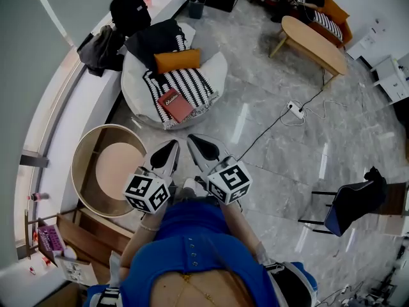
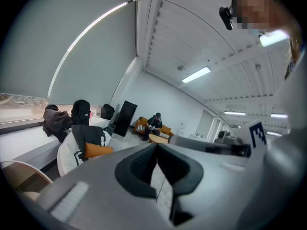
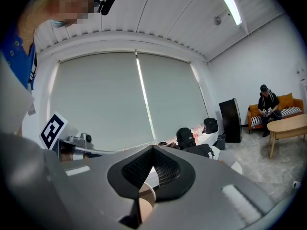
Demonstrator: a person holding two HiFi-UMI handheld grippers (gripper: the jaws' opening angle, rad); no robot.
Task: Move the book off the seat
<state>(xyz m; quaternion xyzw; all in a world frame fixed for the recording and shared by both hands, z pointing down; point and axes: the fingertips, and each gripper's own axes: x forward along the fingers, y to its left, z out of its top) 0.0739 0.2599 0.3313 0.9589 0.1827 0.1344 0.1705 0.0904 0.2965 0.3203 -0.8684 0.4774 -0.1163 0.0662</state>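
Closest to us, just ahead of the blue shirt, are the left gripper and the right gripper, held side by side and aimed toward the seat. Each has its fingers pressed together with nothing between them, and their own views show the same. The book, dark red, lies flat on the striped throw at the near edge of the round white seat, well apart from both grippers. We judge the task has not begun and the step in hand is the reach. To do it well, we would spread one gripper's fingers before arriving and come in low at the book's near edge. We would pinch cover and pages together, then lift straight up so the throw does not drag along. The other gripper could pin the fabric if it clings. The round wooden table beside the seat looks a handy place to set it, though the floor would also do. By count we see two grippers, one book, one striped throw, one orange cushion, one dark jacket behind it, and one seat carrying them all.
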